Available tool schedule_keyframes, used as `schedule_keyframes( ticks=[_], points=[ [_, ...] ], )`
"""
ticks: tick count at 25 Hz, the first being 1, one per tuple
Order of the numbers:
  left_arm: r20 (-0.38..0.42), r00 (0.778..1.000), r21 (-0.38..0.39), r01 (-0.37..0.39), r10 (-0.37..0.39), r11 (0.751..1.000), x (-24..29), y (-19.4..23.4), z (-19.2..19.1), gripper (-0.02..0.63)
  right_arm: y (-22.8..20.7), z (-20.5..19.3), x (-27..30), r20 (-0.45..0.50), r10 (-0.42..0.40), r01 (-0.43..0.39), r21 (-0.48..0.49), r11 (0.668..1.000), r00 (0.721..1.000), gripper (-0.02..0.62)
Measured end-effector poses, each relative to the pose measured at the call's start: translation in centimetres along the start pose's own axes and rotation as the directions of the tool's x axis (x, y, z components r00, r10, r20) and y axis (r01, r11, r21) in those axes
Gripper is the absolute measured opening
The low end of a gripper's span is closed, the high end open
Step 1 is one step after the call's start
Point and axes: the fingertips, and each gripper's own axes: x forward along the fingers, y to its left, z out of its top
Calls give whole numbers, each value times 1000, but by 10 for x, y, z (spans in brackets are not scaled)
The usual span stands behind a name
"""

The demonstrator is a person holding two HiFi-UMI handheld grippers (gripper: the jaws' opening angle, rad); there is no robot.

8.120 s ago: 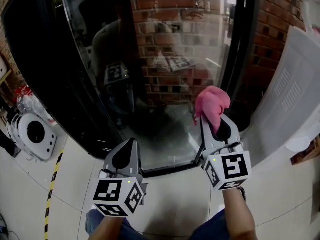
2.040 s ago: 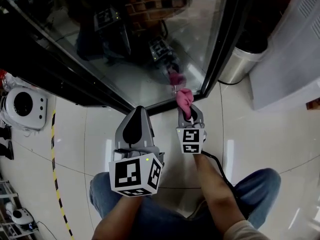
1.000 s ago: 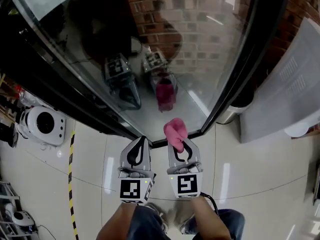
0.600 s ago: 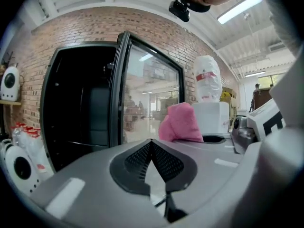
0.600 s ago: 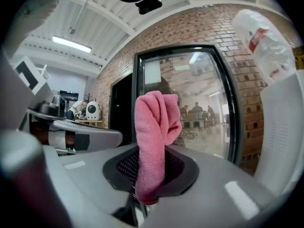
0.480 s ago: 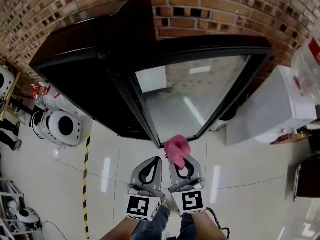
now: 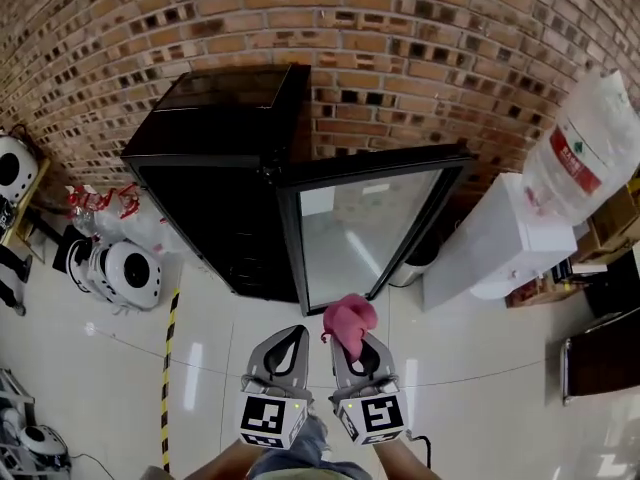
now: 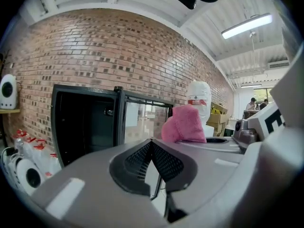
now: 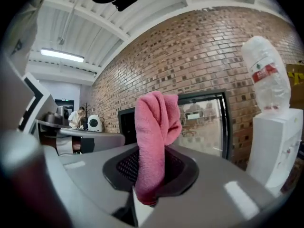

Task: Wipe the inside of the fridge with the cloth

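A pink cloth (image 7: 349, 319) sticks up from my right gripper (image 7: 353, 342), whose jaws are shut on it; in the right gripper view the cloth (image 9: 154, 127) fills the space between the jaws. My left gripper (image 7: 291, 335) sits right beside it, shut with nothing in it (image 8: 152, 144). Both are held over the tiled floor, a step back from the black fridge (image 7: 215, 183). Its glass door (image 7: 365, 230) stands swung out to the right of the dark cabinet (image 8: 85, 127).
A white water dispenser (image 7: 480, 253) with a big bottle (image 7: 590, 138) stands right of the fridge door. White round machines (image 7: 125, 273) sit at the left, by a yellow-black floor stripe (image 7: 167, 368). A brick wall (image 7: 400, 48) is behind. A person (image 9: 76, 118) is far off.
The view has pulled well back from the fridge: the glass door that filled the picture is now small and farther off. Both grippers stay side by side, cloth still clamped in the right one.
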Motion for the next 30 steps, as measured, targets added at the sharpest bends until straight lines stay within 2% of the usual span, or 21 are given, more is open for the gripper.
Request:
schedule_keyframes(
  ticks=[10,14,23,30],
  points=[
    [53,999,16,-11,10,1000,-95,-40,36,8,60,50,-91,74,-12,15,-31,999,997,58],
    [61,998,11,-4,4,1000,-139,-54,31,8,91,52,-127,104,-12,16,-44,999,994,58],
    [87,996,68,7,-13,998,-216,-85,35,8,137,54,-189,138,-11,17,-35,999,990,58],
    [97,995,104,-29,19,994,-252,-75,32,8,163,50,-207,160,-4,7,-19,1000,987,58]
  ],
)
